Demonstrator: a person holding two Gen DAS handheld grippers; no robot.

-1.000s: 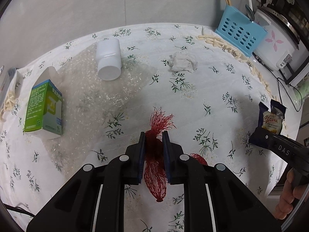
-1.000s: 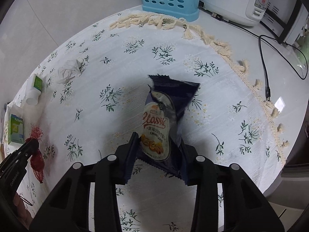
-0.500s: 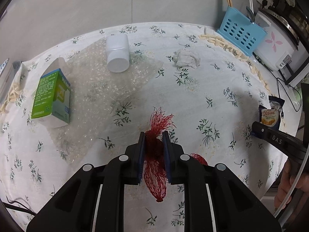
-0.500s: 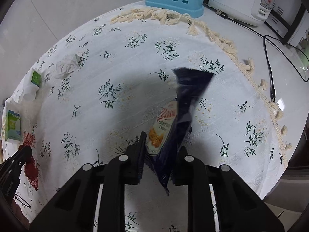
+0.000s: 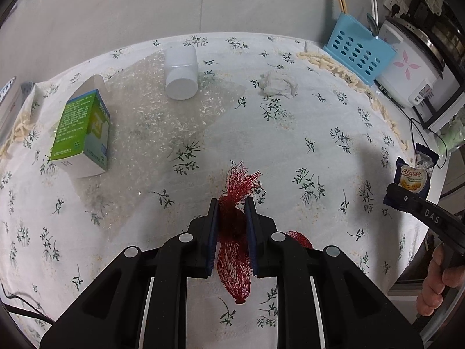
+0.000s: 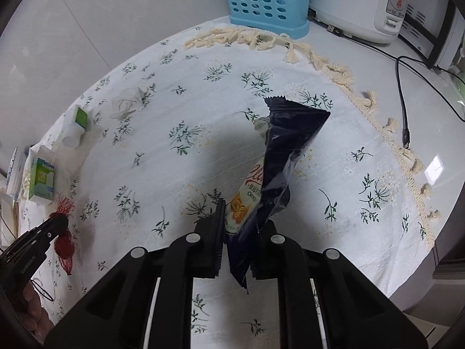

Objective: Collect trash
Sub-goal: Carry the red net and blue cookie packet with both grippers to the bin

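My left gripper (image 5: 231, 208) is shut on a red mesh net bag (image 5: 234, 264), which hangs between the pads above the flowered tablecloth (image 5: 290, 151). My right gripper (image 6: 241, 215) is shut on a dark blue snack wrapper (image 6: 286, 142), squeezed narrow and lifted off the cloth. The same wrapper (image 5: 412, 178) and right gripper show at the right edge of the left wrist view. The red net (image 6: 64, 242) and the left gripper show at the left edge of the right wrist view.
On the cloth lie a green and white carton (image 5: 82, 135), a white plastic bottle (image 5: 180, 71) on bubble wrap (image 5: 151, 122), and a crumpled tissue (image 5: 278, 83). A blue basket (image 5: 359, 48), a rice cooker (image 5: 412, 61) and a black cable (image 6: 402, 101) stand off the cloth's far right.
The right gripper closed on the snack wrapper, folding it narrow, and lifted it off the cloth. The left gripper kept its hold on the red net and shifted slightly over the table.
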